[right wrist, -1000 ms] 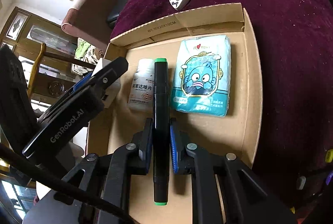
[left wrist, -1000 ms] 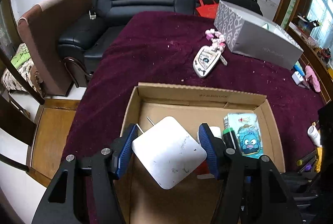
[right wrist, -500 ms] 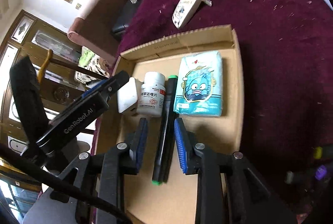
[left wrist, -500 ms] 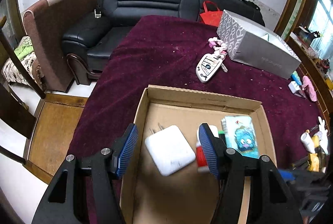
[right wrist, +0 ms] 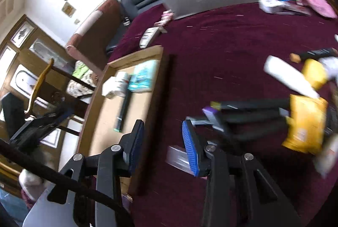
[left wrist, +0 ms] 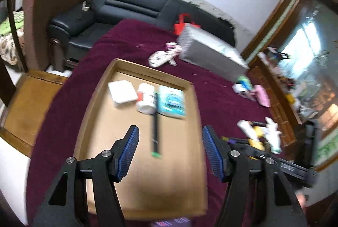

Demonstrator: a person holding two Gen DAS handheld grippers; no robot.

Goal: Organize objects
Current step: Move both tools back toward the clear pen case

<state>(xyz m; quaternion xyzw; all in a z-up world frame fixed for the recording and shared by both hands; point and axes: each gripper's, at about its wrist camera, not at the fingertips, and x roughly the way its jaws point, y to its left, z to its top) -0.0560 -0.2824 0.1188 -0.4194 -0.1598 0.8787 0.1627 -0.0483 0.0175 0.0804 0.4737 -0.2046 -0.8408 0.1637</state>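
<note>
Left tool (left wrist: 170,151) hangs empty w/ pads wide apart over the near half of the cardboard box (left wrist: 191,104); nothing between them. Right tool (right wrist: 162,145) is also empty, pads partly apart and just been opening, now off the box's right edge above the maroon counter (right wrist: 221,41). Inside the box, lined up along the far wall prob. to keep things tidy: white adapter (left wrist: 122,91), pill bottle (left wrist: 146,98), black marker (left wrist: 156,125) lying lengthwise, blue tissue pack (left wrist: 172,101). Rest still loose on the counter: key fob (left wrist: 158,57) beyond the box, white tube (right wrist: 289,77), yellow packet (right wrist: 304,123) and dark pens to the right. Right tool seems headed for that pile next, judging by its aim.
</note>
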